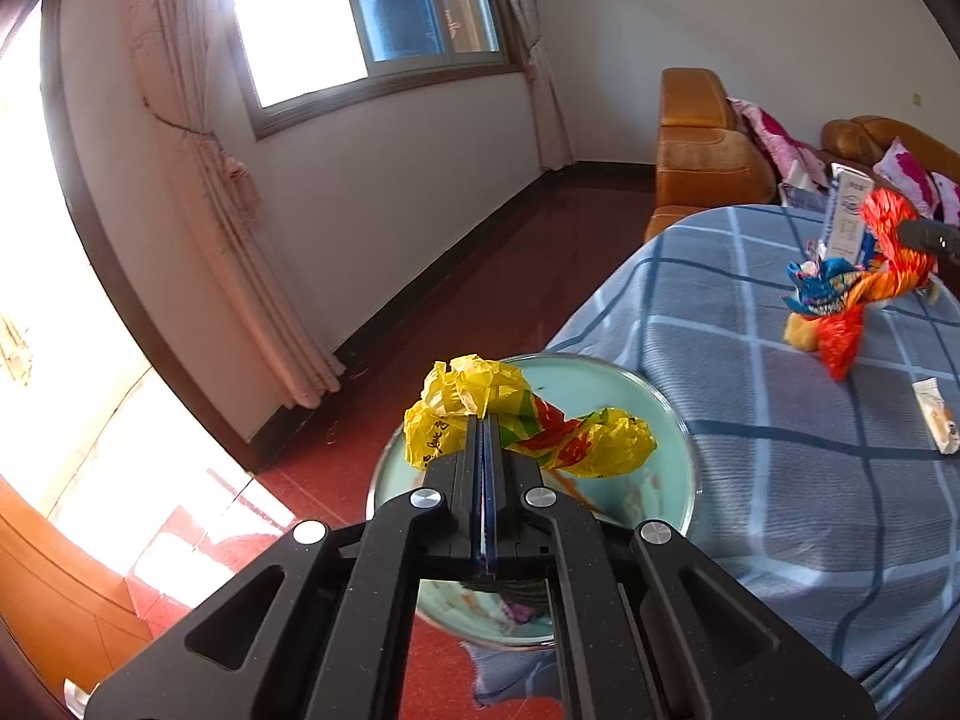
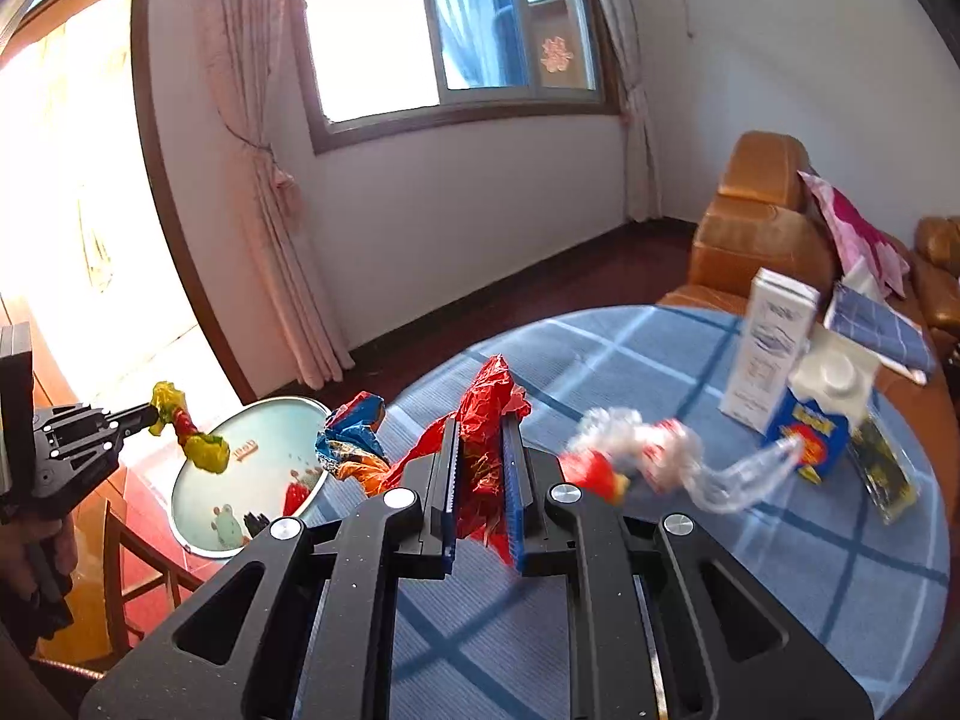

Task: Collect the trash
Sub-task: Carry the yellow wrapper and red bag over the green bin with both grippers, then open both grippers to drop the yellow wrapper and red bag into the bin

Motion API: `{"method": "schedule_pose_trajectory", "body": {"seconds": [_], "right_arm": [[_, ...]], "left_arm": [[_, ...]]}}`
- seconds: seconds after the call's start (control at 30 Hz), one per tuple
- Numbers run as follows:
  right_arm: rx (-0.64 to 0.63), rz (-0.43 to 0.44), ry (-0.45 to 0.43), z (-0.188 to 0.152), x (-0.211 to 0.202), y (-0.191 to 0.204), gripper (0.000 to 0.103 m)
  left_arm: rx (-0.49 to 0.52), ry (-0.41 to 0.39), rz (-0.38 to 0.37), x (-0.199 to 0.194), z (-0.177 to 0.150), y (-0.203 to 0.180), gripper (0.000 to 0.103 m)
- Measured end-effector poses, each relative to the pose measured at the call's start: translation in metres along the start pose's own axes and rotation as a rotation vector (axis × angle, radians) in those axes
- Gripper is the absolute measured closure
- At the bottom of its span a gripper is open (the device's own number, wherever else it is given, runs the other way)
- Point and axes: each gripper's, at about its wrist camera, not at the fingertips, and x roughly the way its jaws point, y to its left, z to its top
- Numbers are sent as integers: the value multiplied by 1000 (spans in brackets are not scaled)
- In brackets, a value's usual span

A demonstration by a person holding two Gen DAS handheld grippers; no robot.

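My left gripper is shut on a crumpled yellow wrapper and holds it over a round light-green bin beside the table. In the right wrist view the left gripper holds the yellow wrapper above the bin. My right gripper is shut on a crumpled red wrapper above the table; a blue and orange part hangs to its left. A clear and red plastic wrapper lies blurred to its right.
The round table has a blue checked cloth. On it stand a white carton, a blue juice carton and a dark packet. A small white packet lies on the cloth. Orange sofas stand behind.
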Motion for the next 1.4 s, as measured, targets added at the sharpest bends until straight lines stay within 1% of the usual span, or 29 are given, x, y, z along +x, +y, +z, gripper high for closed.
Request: {"method": "schedule_pose_trajectory", "body": {"seconds": [0.2,0.57,0.83,1.17,1.4], "right_arm": [[-44,23,14,11,26,20,89],[-116,70,57,16,69,49,89],[-151,99,69,13,84,60,89],[-175,103,94,10,98,67,89],[-191,110,111,9,104,72,89]], "left_arm": [[-11,25,35,6,-8,14,103],[-22,50,70,12,-16,28,103],[-27,53,89,13,-18,33,103],[-24,66,109,16,-19,36,103],[-31,68,109,16,-21,39,103]]}}
